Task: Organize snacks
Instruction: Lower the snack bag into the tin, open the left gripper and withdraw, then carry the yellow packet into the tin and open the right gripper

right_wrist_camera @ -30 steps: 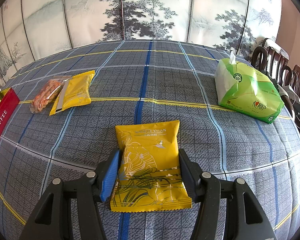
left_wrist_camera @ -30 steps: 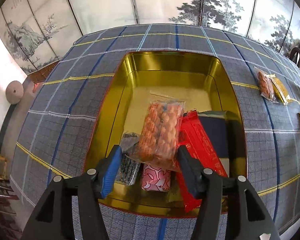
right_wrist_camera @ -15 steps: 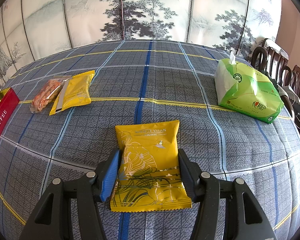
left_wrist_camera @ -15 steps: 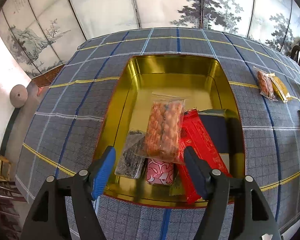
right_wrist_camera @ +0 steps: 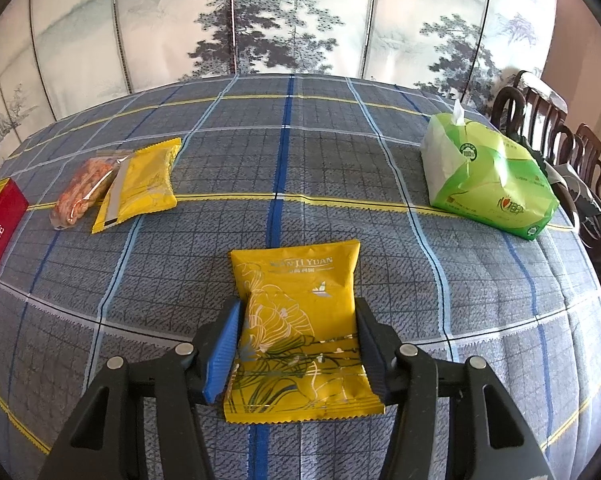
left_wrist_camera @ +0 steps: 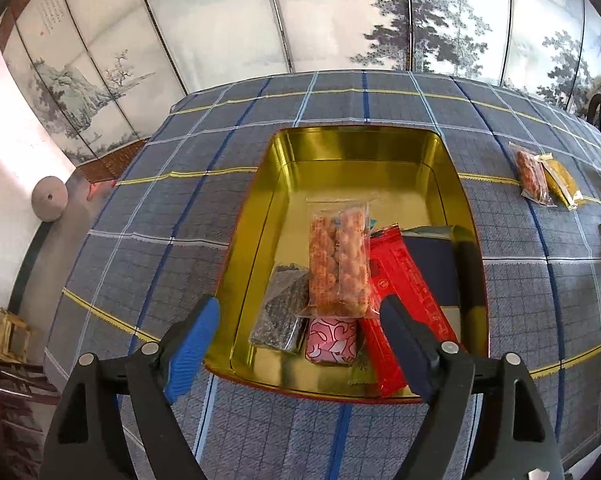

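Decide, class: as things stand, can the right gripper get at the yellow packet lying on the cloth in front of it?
Probably yes. The yellow packet lies flat on the cloth, already between the right gripper's two fingers, with nothing on top of it or across the way. Whether the pads already press its sides is hard to tell.

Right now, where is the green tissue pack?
In the right wrist view, the green tissue pack lies on the checked tablecloth at far right, beside the dark wooden chairs.

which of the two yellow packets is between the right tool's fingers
The yellow packet with the line-drawn flower, lying alone between the right tool. The other yellow packet lies farther off beside a clear snack bag.
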The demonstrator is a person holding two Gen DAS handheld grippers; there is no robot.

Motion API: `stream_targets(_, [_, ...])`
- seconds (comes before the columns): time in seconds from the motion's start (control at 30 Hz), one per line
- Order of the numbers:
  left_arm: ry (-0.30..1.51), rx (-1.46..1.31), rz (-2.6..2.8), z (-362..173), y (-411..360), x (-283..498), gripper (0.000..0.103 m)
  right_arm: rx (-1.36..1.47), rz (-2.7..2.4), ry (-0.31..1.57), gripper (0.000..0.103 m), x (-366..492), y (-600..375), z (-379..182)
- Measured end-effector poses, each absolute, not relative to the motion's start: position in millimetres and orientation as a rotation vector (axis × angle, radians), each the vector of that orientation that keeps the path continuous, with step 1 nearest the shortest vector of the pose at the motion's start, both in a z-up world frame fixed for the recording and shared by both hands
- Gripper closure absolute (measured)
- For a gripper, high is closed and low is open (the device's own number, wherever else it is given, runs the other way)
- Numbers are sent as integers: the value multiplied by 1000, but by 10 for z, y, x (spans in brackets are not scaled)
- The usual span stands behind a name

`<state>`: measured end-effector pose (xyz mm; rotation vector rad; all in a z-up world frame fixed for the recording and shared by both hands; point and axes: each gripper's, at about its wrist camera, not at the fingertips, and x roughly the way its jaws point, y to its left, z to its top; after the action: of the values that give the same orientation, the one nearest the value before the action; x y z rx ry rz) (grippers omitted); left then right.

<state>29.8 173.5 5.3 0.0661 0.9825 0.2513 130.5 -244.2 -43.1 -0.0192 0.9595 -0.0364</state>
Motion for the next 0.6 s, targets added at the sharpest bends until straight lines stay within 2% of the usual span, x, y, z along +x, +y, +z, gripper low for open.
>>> stream_targets(0.23, [966,49,257,63,1748,230,21,-33,-80,966,48,1292,-2323,-392])
stream_targets(0.37, [964,42,261,54,1758,200,16,-16,-77,953,48,1246,-2283,-300])
stream_targets(0.6, [949,-17,235,103,1828,105,16,35,-10,911,48,1134,-2059,-115])
